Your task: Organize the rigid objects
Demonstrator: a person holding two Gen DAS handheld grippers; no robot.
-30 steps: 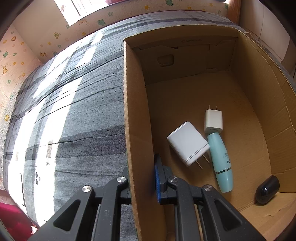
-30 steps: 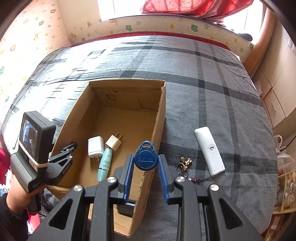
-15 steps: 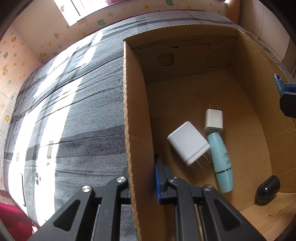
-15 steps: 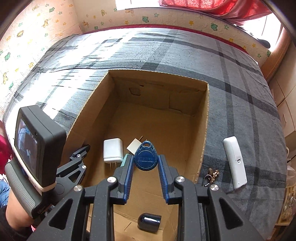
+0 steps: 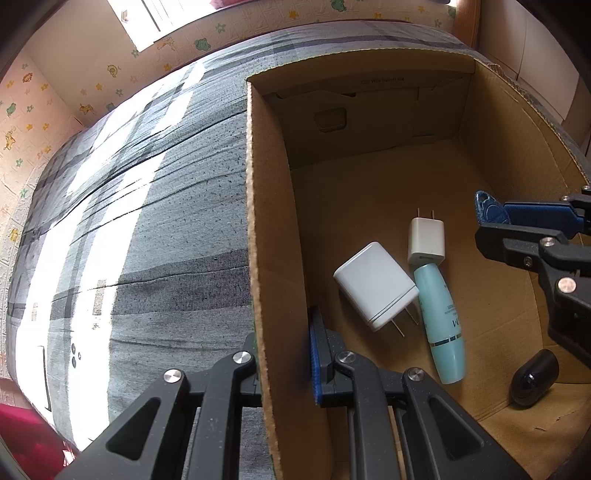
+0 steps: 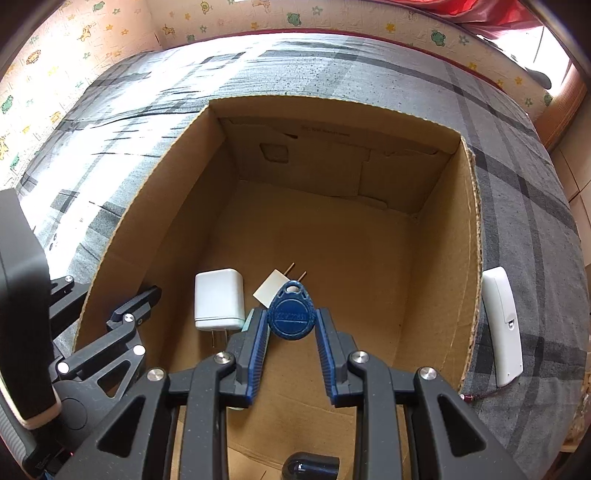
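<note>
My right gripper is shut on a blue key fob and holds it over the inside of the open cardboard box; it shows at the right of the left wrist view. My left gripper is shut on the box's left wall, one finger inside, one outside. In the box lie a large white charger, a small white plug, a teal tube and a black capsule-shaped object.
The box sits on a bed with a grey plaid cover. A white remote-like device lies on the cover just right of the box. A padded wall with cartoon prints borders the bed.
My right gripper has carried the key fob from outside the box's right wall to over the box's inside and lower. My left gripper has stayed clamped on the left wall.
</note>
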